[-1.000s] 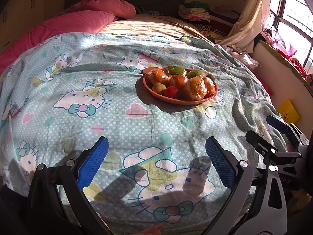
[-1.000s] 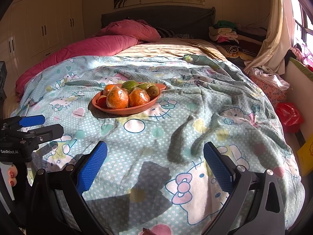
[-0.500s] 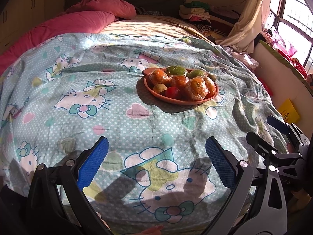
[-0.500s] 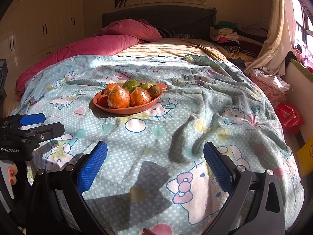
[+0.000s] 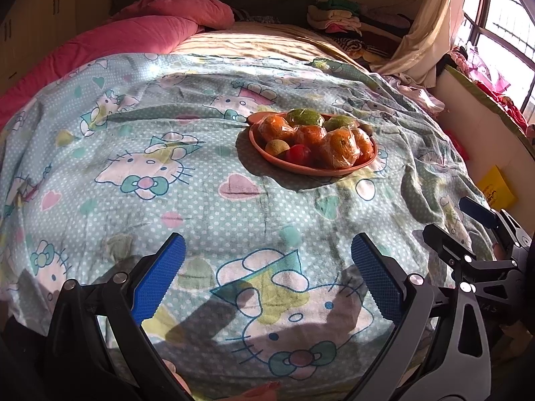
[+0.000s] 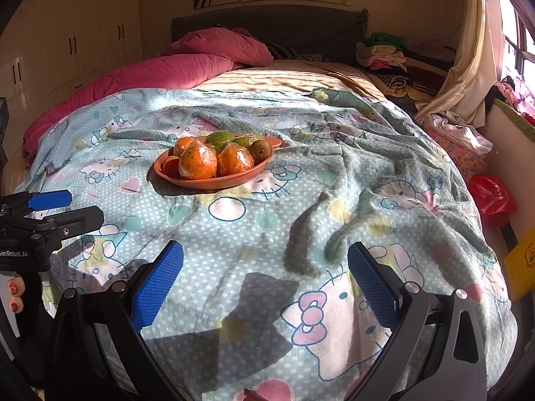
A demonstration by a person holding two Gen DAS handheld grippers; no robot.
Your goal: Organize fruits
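Fruit [image 5: 314,140] sits piled in an orange plate [image 5: 301,166] on the bed, on top of a blue blanket [image 5: 200,207] with cat pictures. Your left gripper [image 5: 265,280] hangs over the near end of the blanket, with its blue fingers [image 5: 158,282] spread wide and nothing between them. Your right gripper [image 6: 265,280] is the same, wide apart and holding nothing, also over the near end of the blanket. The plate is well away from both of them, farther up the bed. From your left gripper it is ahead and a bit to the right. From your right gripper it is ahead and to the left. Most of the fruit is orange and wrapped in shiny clear plastic. There are green ones [image 5: 306,117] at the back of the pile, a red one [image 5: 298,153] at the front, and a small brown one [image 6: 260,148] at one side. A pink quilt [image 6: 140,80] lies along the left side of the bed. Folded clothes [image 6: 381,55] are stacked at the far right corner. A red bag [image 6: 491,198] and a yellow thing [image 5: 496,191] are down beside the bed on the right. Sun falls across the blanket and both grippers make dark shadows on it.
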